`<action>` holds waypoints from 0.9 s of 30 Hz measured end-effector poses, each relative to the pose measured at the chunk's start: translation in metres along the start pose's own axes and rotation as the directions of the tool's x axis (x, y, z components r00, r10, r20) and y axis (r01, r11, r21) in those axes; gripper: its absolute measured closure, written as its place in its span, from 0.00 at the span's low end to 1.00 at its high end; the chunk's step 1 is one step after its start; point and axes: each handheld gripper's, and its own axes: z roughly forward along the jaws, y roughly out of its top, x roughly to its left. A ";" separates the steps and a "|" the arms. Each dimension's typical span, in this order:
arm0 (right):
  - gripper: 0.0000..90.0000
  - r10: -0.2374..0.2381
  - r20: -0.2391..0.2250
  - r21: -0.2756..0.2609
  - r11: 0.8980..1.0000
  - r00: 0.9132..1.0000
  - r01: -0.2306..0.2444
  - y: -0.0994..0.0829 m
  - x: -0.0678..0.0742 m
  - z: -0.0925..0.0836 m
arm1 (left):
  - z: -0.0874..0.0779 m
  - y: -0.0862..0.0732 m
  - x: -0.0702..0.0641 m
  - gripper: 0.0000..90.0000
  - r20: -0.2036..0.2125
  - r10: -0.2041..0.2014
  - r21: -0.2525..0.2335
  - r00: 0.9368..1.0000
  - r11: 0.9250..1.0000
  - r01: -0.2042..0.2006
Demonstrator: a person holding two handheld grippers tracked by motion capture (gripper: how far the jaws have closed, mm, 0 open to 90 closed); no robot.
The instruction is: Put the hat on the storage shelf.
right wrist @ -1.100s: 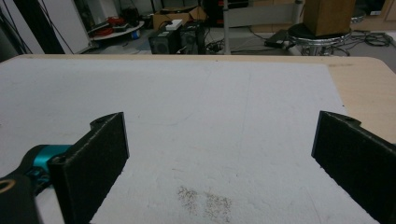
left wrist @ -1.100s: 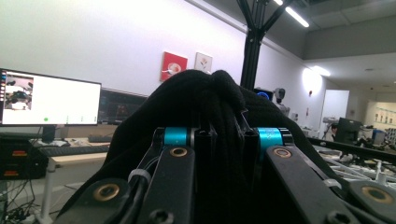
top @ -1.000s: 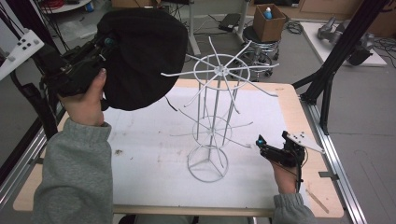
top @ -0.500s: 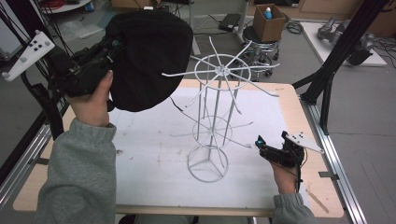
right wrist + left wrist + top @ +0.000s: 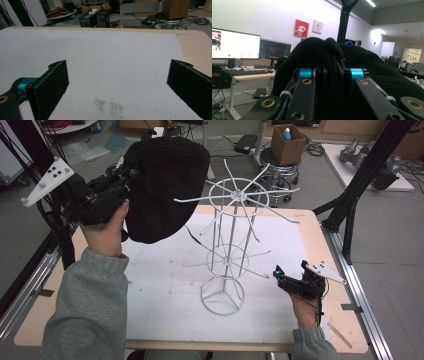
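Observation:
A black knit hat (image 5: 165, 185) hangs in the air over the table's far left, next to the top ring of a white wire rack (image 5: 232, 245). My left gripper (image 5: 126, 176) is shut on a bunched fold of the hat, and a hand in a grey sleeve holds it up. In the left gripper view the hat (image 5: 362, 65) is pinched between the jaws of that gripper (image 5: 331, 73) and drapes beyond them. My right gripper (image 5: 277, 274) rests low on the white mat (image 5: 165, 295), right of the rack's base. Its pads (image 5: 53, 82) stand wide apart, open with nothing between them.
The rack's thin arms spread outward at two levels above the mat. Black frame posts (image 5: 350, 205) stand at the table's right and left edges. A cardboard box on a stool (image 5: 287, 140) is behind the table. Desks with monitors (image 5: 235, 45) lie beyond the left gripper.
The hat has shifted slightly to the right, closer to the rack's top ring, with the left hand moving a little. The right gripper has not moved.

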 end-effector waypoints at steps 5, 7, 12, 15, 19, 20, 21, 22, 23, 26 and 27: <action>0.03 -0.001 0.000 0.002 1.000 1.000 0.001 0.000 0.000 0.000 | 0.001 -0.005 -0.001 0.90 -0.007 0.014 0.018 1.000 1.000 -0.014; 0.03 -0.001 0.000 0.002 1.000 1.000 0.001 0.000 0.000 0.000 | 0.002 -0.008 0.000 0.89 -0.004 0.009 0.026 1.000 1.000 -0.009; 0.03 0.002 0.003 0.004 1.000 1.000 -0.002 0.000 0.000 0.000 | 0.003 -0.015 0.000 0.89 -0.004 0.034 0.058 0.999 0.998 -0.034; 0.03 -0.001 0.004 0.004 1.000 1.000 0.001 0.000 -0.001 0.000 | 0.004 -0.019 -0.001 0.88 -0.002 0.053 0.081 0.999 0.995 -0.053; 0.03 0.002 0.005 0.004 1.000 1.000 -0.002 0.000 0.000 0.000 | 0.004 -0.024 -0.003 0.87 -0.020 0.104 0.109 0.994 0.989 -0.101; 0.03 0.001 0.005 0.005 1.000 1.000 -0.001 -0.001 -0.001 0.000 | 0.004 -0.025 -0.004 0.87 -0.018 0.113 0.110 0.993 0.988 -0.110; 0.03 0.001 0.006 0.005 1.000 1.000 -0.001 -0.001 -0.001 0.000 | 0.004 -0.027 -0.003 0.87 -0.010 0.115 0.105 0.993 0.988 -0.113; 0.03 -0.002 0.005 0.004 1.000 1.000 0.002 -0.001 -0.001 0.000 | 0.004 -0.028 -0.003 0.86 -0.007 0.114 0.104 0.993 0.988 -0.113; 0.03 -0.002 0.006 0.004 1.000 1.000 0.002 -0.001 -0.001 0.000 | 0.003 -0.028 -0.002 0.86 -0.004 0.113 0.103 0.994 0.988 -0.112; 0.03 -0.003 0.006 0.003 1.000 1.000 0.003 -0.001 -0.001 0.000 | 0.003 -0.030 0.000 0.85 0.001 0.115 0.105 0.993 0.988 -0.115; 0.03 -0.001 0.006 0.004 1.000 1.000 0.000 -0.001 -0.001 0.000 | 0.003 -0.031 0.000 0.84 0.000 0.116 0.105 0.993 0.988 -0.116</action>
